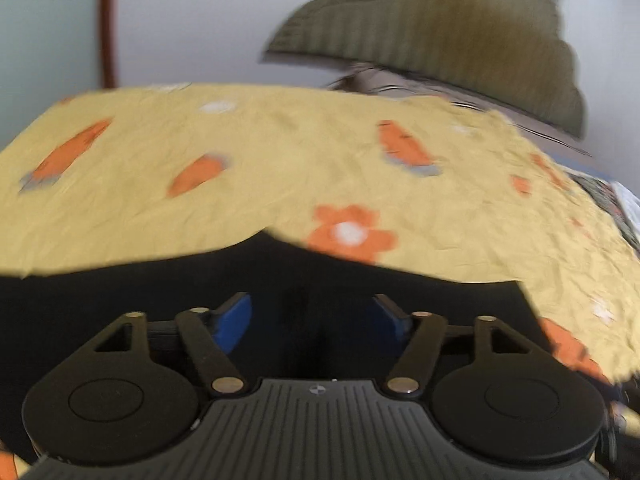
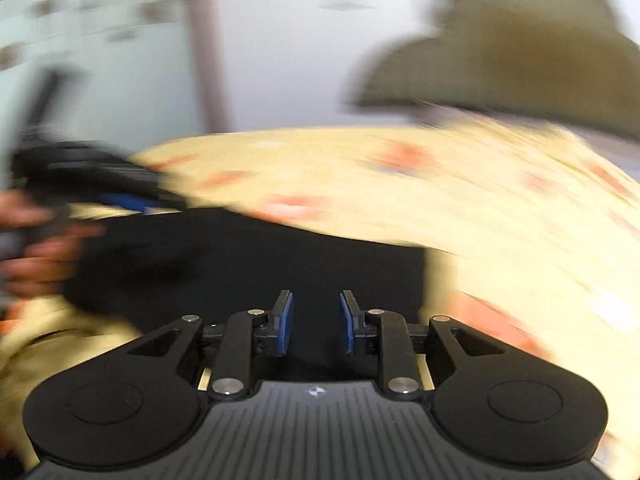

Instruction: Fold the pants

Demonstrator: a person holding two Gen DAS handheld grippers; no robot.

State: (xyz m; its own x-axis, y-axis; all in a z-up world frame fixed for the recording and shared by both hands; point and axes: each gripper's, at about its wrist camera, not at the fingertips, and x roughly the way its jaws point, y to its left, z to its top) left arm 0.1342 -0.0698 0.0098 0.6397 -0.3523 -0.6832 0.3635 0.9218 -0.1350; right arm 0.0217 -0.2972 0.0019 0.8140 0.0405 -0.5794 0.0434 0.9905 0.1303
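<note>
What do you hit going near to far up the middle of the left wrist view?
Left gripper, open, then black pants, then yellow flowered sheet, then white wall.

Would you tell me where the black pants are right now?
In both wrist views, the black pants lie on the yellow floral sheet, directly ahead of both open grippers.
</note>
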